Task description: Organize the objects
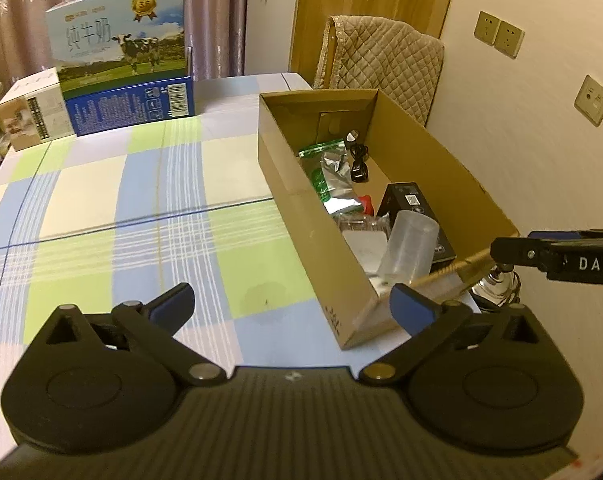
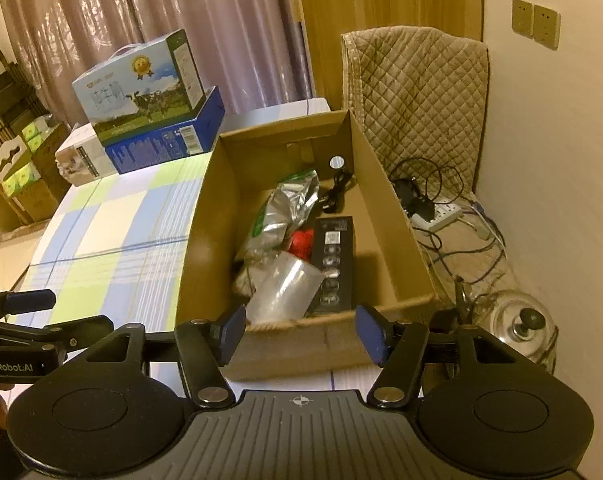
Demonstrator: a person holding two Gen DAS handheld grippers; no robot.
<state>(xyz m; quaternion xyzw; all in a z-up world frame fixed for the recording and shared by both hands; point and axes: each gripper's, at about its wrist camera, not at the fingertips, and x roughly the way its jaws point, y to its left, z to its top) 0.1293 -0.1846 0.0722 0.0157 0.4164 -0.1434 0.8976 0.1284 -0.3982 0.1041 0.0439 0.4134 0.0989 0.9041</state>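
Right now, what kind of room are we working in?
Most likely a room in a home: a table with a checked cloth, drawn curtains behind it, a quilt-covered chair and a cardboard box of household odds and ends.

I count one open cardboard box (image 2: 385,216) at the table's (image 1: 141,216) right edge, holding one clear plastic cup (image 2: 285,292), one black carton (image 2: 333,256), one silver-green foil pouch (image 2: 281,212), one red item (image 2: 303,240) and one black cable (image 2: 335,194). At the far left corner I see three cartons: one milk box (image 1: 121,36) on one blue box (image 1: 137,106), one pale box (image 1: 33,116) beside them.
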